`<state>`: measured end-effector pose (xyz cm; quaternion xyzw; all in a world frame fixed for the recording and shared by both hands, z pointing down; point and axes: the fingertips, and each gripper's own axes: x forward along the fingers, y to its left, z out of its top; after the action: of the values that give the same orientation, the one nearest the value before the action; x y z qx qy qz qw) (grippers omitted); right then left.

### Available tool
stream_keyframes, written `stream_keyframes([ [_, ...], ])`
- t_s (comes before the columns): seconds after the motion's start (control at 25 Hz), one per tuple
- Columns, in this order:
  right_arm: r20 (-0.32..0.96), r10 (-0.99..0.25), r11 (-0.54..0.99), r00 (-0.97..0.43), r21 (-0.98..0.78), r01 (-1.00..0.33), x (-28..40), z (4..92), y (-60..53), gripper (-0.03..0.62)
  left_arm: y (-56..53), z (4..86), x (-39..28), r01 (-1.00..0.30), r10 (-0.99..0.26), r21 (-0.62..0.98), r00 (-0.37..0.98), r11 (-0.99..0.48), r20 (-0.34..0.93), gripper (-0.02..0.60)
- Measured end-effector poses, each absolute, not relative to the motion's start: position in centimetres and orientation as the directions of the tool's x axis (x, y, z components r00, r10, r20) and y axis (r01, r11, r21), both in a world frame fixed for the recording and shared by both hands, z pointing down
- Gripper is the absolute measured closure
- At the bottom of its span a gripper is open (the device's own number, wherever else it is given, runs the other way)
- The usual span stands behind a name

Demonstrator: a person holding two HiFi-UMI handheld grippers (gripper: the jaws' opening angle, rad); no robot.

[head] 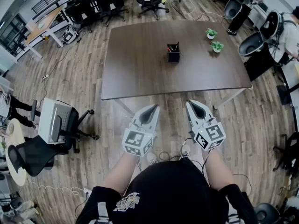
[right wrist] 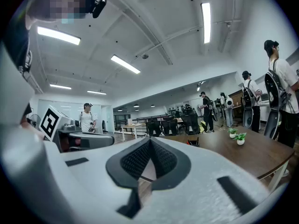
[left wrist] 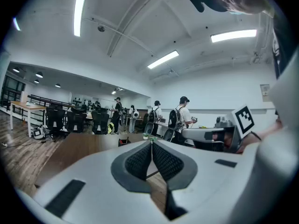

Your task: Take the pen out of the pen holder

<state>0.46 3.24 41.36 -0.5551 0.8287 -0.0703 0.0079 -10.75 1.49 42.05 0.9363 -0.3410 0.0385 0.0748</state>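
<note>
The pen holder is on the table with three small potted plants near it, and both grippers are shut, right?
No, two potted plants, not three; the head view shows them. The pen holder is on the table, and the left gripper and right gripper are shut.

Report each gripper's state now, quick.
Left gripper: closed, holding nothing.
Right gripper: closed, holding nothing.
</note>
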Motion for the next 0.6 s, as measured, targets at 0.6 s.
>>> stream_keyframes([
  [0.6,0.043,-0.919,0.381,-0.392,-0.154,-0.912,3.2,41.3,3.3,0.586,1.5,42.6,-8.1,-0.657,-0.645,0.100,0.753,-0.747,0.127,0.569],
])
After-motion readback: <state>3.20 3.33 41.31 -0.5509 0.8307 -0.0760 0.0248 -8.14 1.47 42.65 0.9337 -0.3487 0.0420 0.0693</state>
